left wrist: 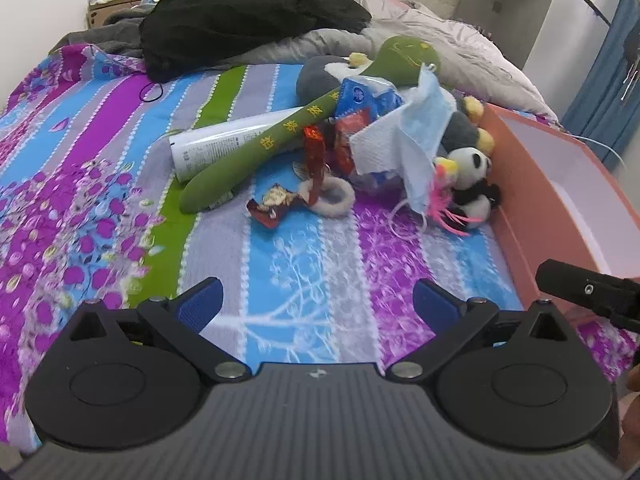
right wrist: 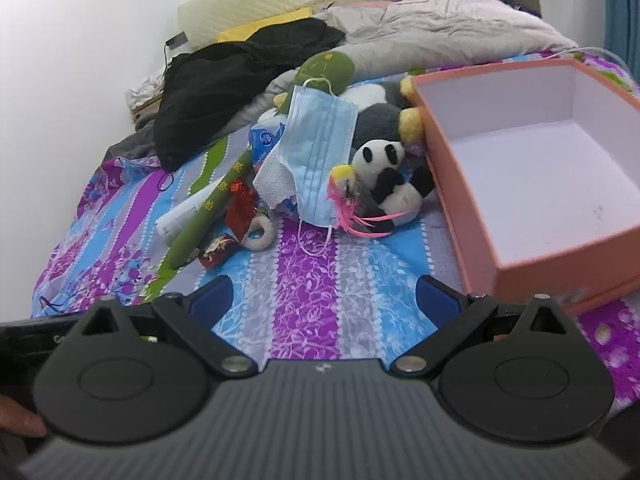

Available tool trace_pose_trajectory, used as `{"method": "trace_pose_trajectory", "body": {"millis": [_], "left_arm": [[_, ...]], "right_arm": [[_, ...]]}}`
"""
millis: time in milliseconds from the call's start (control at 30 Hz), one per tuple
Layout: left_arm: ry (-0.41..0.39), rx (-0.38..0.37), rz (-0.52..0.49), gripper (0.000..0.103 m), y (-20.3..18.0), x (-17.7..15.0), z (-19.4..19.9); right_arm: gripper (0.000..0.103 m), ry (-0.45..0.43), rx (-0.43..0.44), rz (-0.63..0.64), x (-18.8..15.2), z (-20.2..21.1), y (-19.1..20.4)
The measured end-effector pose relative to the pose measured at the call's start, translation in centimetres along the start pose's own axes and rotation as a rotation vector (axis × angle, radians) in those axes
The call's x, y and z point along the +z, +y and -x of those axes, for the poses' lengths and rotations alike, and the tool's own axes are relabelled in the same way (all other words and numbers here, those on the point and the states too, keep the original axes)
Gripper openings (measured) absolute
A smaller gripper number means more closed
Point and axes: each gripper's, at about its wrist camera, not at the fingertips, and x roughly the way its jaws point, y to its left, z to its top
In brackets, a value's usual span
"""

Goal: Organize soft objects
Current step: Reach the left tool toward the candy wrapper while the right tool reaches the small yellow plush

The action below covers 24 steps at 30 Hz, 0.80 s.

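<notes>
Nearby, panda toy (right wrist: 390,178) beside orange box (right wrist: 472,216)

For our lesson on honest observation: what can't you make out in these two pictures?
- Grey plush toy, left wrist view: mostly hidden under the face mask and green stick.
- Tube, left wrist view: print too small to read.
- Orange box, left wrist view: far side cut off by the frame edge.

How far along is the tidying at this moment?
Nothing looks done: the orange box holds nothing. Nothing is in hand either; the left gripper and right gripper are both open over the bedspread. Left: the whole pile, including the panda plush, blue face mask and green plush stick.
</notes>
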Motion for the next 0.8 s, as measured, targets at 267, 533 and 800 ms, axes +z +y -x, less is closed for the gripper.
{"method": "trace_pose_trajectory", "body": {"millis": [267,533,800], "left_arm": [[0.017,0.001,-0.033,0.09,0.3,1.7,-5.0],[0.036,0.014,-0.054,0.079,1.4,3.3,-9.3],[0.038,0.026,-0.076,0.074,2.6,4.6,-12.9]], "right_arm": [[0.068,-0.04,0.011,-0.019,1.9,-5.2,-0.1],[0.048,-0.038,0.011,-0.075,3.9,-9.8,-1.0],[0.047,-0.033,-0.021,-0.11,5.3,-13.9,-1.8]]}}
